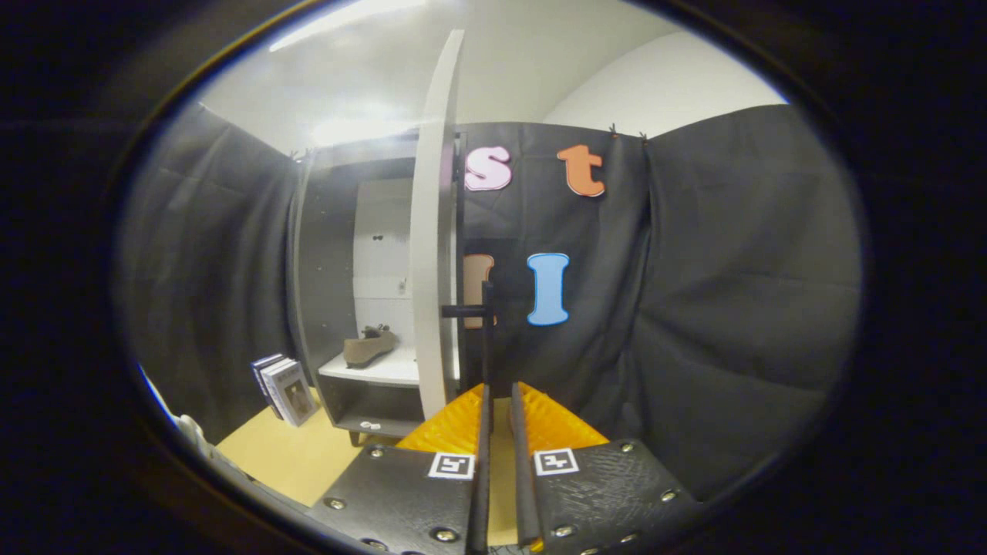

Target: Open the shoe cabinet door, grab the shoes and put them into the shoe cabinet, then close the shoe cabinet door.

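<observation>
Gripper view: gripper [499,401] fingers nearly closed, empty; door [433,231] edge-on, handle [470,311] just ahead at centre; shoe [370,347] shelved left.

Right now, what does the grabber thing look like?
The gripper has two long thin fingers side by side, almost touching. Each sits on a dark textured plate with shiny round screws and a small square black-and-white marker.

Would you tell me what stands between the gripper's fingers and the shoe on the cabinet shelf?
In the gripper view, the open cabinet door, seen edge-on, stands between the nearly closed gripper and the shoe.
</observation>
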The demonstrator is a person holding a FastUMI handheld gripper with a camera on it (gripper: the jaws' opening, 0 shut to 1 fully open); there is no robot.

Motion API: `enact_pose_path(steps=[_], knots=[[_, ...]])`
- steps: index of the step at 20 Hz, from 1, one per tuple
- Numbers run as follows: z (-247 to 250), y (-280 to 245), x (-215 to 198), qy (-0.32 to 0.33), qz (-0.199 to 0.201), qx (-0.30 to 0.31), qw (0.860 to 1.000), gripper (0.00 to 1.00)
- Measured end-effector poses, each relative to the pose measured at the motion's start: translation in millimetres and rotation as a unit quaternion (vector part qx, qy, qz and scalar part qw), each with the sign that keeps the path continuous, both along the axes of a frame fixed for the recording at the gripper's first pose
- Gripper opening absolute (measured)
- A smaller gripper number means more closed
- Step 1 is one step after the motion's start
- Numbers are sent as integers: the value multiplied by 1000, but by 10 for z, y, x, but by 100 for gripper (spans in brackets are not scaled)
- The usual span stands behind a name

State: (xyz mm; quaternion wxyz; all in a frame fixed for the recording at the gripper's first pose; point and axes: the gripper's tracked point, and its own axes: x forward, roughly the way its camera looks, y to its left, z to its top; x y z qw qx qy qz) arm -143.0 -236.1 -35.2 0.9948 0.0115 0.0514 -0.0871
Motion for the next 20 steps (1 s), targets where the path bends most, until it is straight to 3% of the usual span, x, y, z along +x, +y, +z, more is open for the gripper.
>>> enact_pose_path(steps=[7, 15, 17, 18, 20], knots=[[-265, 767, 1, 1, -9, 27, 1000, 14], [-1639, 1855, 524, 115, -30, 81, 990, 15], [-1945, 1961, 610, 136, -55, 87, 985, 24], [-2063, 2039, 635, 145, -58, 93, 983, 34], [-2393, 2197, 730, 175, -53, 102, 978, 44]])
